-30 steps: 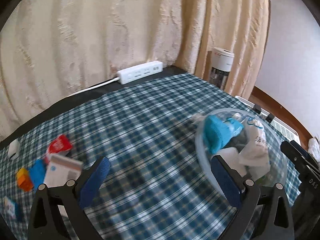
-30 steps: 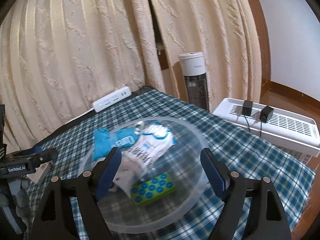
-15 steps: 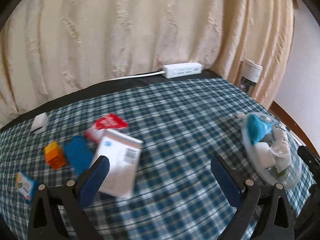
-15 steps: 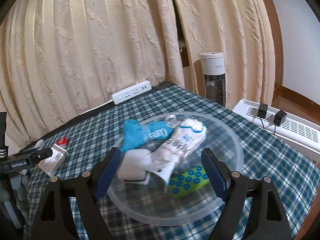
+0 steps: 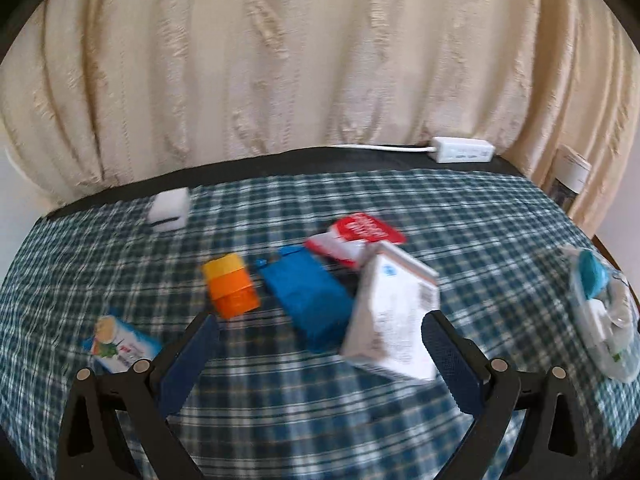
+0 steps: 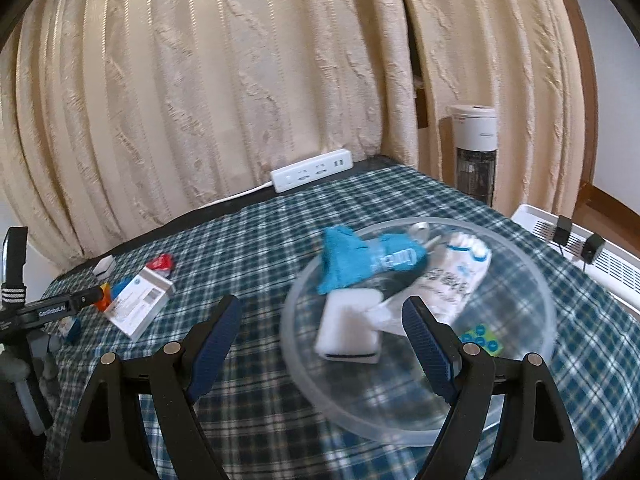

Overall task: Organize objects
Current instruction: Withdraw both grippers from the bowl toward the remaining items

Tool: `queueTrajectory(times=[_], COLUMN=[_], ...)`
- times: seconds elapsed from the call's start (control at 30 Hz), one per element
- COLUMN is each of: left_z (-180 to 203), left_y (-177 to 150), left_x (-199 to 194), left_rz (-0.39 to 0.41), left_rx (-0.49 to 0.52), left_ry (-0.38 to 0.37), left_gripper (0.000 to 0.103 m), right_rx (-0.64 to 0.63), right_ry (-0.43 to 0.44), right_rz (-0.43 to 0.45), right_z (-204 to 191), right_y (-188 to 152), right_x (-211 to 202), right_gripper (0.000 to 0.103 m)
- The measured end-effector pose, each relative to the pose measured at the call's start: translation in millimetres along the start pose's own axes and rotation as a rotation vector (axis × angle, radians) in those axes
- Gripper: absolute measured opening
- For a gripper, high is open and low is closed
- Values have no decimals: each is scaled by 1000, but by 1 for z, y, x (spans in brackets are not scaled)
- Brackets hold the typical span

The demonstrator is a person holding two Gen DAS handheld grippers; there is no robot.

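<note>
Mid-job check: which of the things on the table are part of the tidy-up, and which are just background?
Job items:
clear plastic bowl
white flat box with barcode label
blue rectangular pouch
orange and yellow block
red and white packet
small blue snack packet
small white cube

Background:
white power strip
cream curtain
white tower fan

Plaid-covered table with clear bowl, white box, power strip.
</note>
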State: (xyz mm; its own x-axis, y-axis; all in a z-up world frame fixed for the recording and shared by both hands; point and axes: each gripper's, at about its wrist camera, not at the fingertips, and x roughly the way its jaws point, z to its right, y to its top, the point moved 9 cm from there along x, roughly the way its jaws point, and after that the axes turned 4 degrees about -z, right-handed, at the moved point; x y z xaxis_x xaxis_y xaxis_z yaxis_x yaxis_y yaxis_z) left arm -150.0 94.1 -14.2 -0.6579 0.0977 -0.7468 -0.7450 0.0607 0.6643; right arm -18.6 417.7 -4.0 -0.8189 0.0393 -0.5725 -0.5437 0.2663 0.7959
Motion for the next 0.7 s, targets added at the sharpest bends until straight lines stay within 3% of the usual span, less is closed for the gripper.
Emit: queueTrajectory(times=[0.7], left_z=[-66], left_y=[0], left_x=[40], left_rz=[-64], left_rx=[-99], left_ry=[100], left_gripper=[103], right_rx=[-91], right_ry=[134], right_rz=[-100], right_z=[-74], right_y=[-23], right_x=[28], right_gripper=[84])
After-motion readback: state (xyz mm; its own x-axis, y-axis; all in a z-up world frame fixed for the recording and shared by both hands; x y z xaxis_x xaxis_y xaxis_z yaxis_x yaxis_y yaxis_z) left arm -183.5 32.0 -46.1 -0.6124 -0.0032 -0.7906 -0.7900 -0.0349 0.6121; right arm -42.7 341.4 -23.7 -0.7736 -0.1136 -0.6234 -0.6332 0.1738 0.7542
